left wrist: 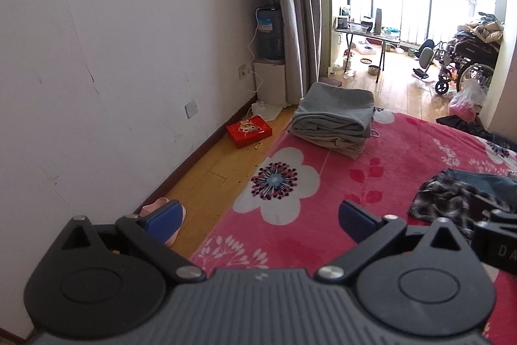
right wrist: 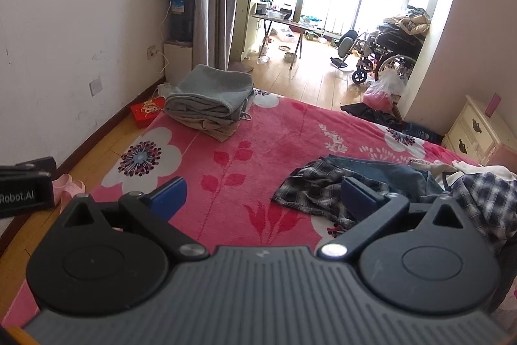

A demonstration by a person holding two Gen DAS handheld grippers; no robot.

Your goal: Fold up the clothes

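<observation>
Left wrist view: left gripper (left wrist: 258,220) nearest, jaws spread wide and released, nothing between the blue pads (left wrist: 164,220); poised above the near edge of the pink flowered blanket (left wrist: 397,157). Far across the blanket, at its far left corner, a folded stack of grey clothes (left wrist: 334,118), neat and squared. At the right edge, a rumpled plaid shirt (left wrist: 446,199) lying over blue jeans (left wrist: 484,180), unfolded. On the wooden floor (left wrist: 210,173) by the wall, a red box (left wrist: 248,130) and a pink slipper (left wrist: 161,204) partly behind the left pad. Farther back, a water dispenser (left wrist: 269,33), a grey curtain (left wrist: 297,5) and a wheelchair (left wrist: 465,60).

Right wrist view: right gripper (right wrist: 263,199) nearest, likewise released, jaws wide apart and empty, over the blanket (right wrist: 258,134). Right pad (right wrist: 358,196) overlapping the plaid shirt (right wrist: 310,186) in the view; contact impossible to tell. Jeans (right wrist: 381,170) beneath and behind the shirt, more loose checked clothing (right wrist: 484,196) heaped at the right. Folded stack (right wrist: 210,102) well apart, at the far left corner. Cream bedside drawers (right wrist: 478,131) to the right.
</observation>
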